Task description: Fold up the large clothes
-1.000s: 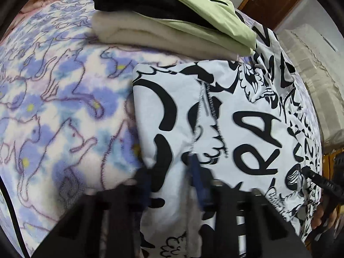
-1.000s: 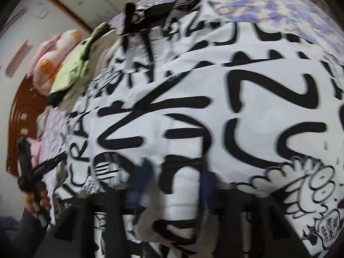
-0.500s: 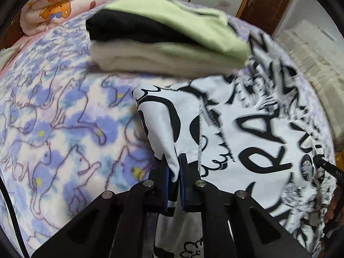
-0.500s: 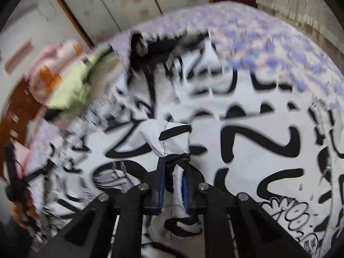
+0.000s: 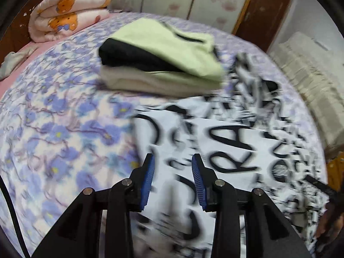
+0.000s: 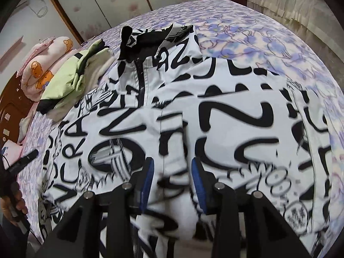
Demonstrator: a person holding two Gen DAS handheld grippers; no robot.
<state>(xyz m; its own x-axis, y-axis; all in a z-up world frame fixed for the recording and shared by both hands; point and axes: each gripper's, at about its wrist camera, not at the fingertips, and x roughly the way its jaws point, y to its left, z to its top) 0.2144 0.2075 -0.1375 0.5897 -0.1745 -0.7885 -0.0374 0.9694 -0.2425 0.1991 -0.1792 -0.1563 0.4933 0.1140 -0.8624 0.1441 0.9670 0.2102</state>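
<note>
Across the middle of the bed with the purple floral fleece cover lies the large white garment printed with black lettering, spread flat, its collar end toward the far edge beside a stack of folded green, black and cream clothes. The left tool and right tool are both opening, blue pads apart, neither pinching cloth. The fabric looks light, limp and crease-prone; hems and seamed corners likely offer the surest hold.
</note>
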